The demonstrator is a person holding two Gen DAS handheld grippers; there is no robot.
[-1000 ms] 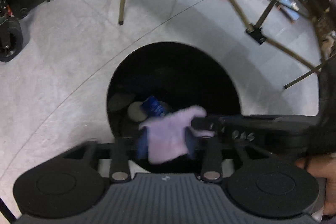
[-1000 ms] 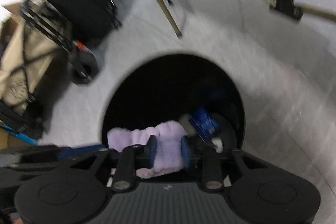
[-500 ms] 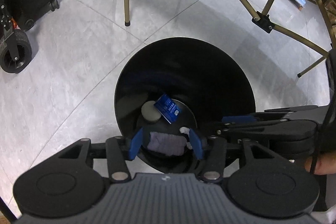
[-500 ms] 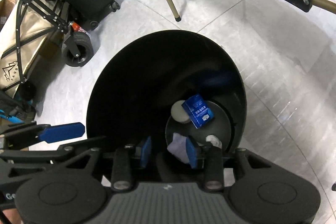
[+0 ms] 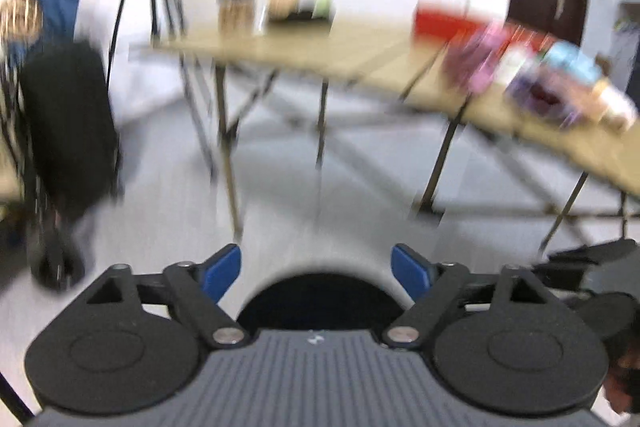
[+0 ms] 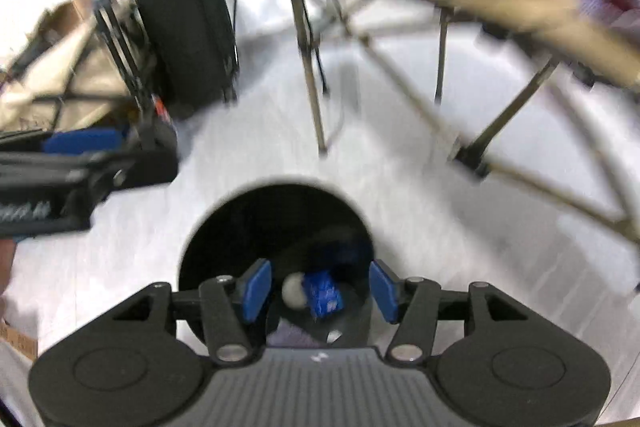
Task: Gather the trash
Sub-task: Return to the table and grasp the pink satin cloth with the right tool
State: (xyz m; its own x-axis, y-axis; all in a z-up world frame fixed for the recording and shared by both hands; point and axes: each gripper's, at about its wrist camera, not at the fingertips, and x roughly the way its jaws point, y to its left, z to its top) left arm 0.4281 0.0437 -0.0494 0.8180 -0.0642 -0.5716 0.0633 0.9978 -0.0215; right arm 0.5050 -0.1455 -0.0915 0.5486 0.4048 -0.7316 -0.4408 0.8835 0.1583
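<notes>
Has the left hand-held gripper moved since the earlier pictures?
Yes. The left hand-held gripper has tilted upward: the black bin is now low in its view.

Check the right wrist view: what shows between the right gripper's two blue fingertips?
The open trash bin. Between the right gripper fingertips lie a blue packet, a pale round lid and a lavender cloth on its floor.

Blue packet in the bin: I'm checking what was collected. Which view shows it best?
The right wrist view: the blue packet lies visible inside the black bin. The left wrist view shows only the bin's rim, nothing inside.
</notes>
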